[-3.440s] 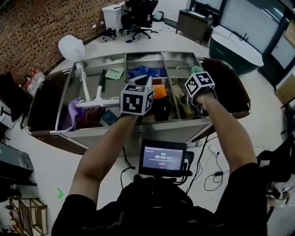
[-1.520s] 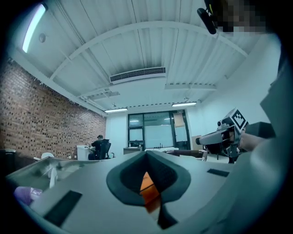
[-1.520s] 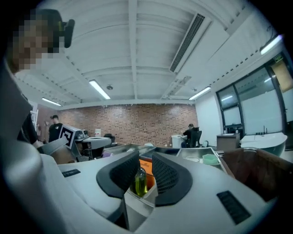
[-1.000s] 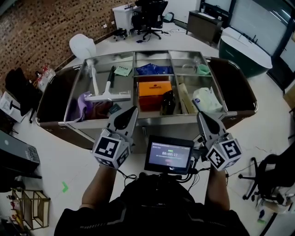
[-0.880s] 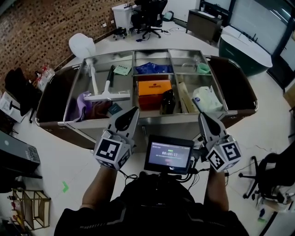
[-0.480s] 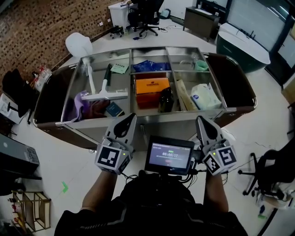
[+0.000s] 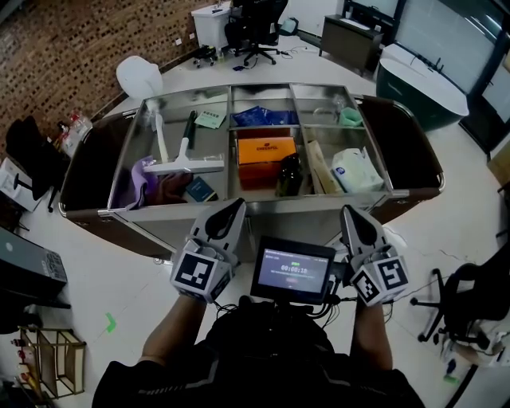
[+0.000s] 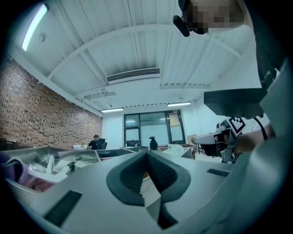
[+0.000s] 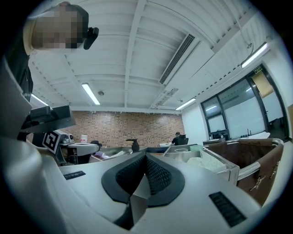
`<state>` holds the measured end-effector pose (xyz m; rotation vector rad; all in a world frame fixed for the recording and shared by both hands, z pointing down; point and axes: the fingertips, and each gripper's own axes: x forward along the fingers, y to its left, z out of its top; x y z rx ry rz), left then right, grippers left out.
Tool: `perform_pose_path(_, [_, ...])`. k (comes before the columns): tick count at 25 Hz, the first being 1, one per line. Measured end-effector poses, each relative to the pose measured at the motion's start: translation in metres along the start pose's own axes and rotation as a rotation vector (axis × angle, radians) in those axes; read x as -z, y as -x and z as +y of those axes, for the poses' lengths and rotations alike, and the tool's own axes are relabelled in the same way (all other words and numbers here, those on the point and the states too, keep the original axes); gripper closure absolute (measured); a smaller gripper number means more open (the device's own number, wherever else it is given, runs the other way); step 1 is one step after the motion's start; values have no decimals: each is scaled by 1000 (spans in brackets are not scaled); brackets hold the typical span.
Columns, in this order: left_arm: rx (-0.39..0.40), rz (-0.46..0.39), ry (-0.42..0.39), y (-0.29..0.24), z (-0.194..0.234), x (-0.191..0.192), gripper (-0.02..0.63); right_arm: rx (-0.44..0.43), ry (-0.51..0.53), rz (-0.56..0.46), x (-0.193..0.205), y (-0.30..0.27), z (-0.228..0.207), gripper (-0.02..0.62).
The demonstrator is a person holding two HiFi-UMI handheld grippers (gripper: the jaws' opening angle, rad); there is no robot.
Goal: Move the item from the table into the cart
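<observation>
A wide steel cart (image 7: 159,210) filled the middle of the head view, divided into open compartments and flanked by a dark brown bin on each side. It stood on a pale floor, with a brick wall and an office chair (image 7: 253,20) beyond it.

The left compartment held a white long-handled tool (image 7: 182,163) lying over a purple cloth (image 7: 137,177). In the middle were an orange box (image 7: 267,150), a dark bottle (image 7: 289,175) just beside it, and a blue packet (image 7: 265,117) further back. On the right lay a white packet (image 7: 355,170).

Close to the person's chest sat a small lit screen (image 7: 292,269). The left gripper (image 7: 237,204) and the right gripper (image 7: 347,212) flanked it, both pointing level towards the cart's near wall.

In each gripper view the ribbed jaw pads met tip to tip, with nothing between them. Neither gripper carried anything. Every loose item in sight already lay inside the cart, and which of them was the task's own could not be told.

The likely risks were small ones. With the jaws pressed together, reaching for another item without opening them first would only nudge it. The grippers also sat near the cart's rim and the screen, so a quick turn could knock either.
</observation>
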<state>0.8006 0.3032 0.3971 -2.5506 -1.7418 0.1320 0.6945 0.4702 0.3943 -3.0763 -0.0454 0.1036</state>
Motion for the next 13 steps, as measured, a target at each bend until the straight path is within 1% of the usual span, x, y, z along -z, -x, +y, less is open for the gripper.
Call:
perform_pose_path(7, [-8, -9, 1, 0, 6, -6, 604, -10, 21, 6, -3, -6, 4, 578])
perform_pose_path(13, [-8, -6, -2, 2, 10, -4, 604, -10, 29, 5, -4, -10, 5, 578])
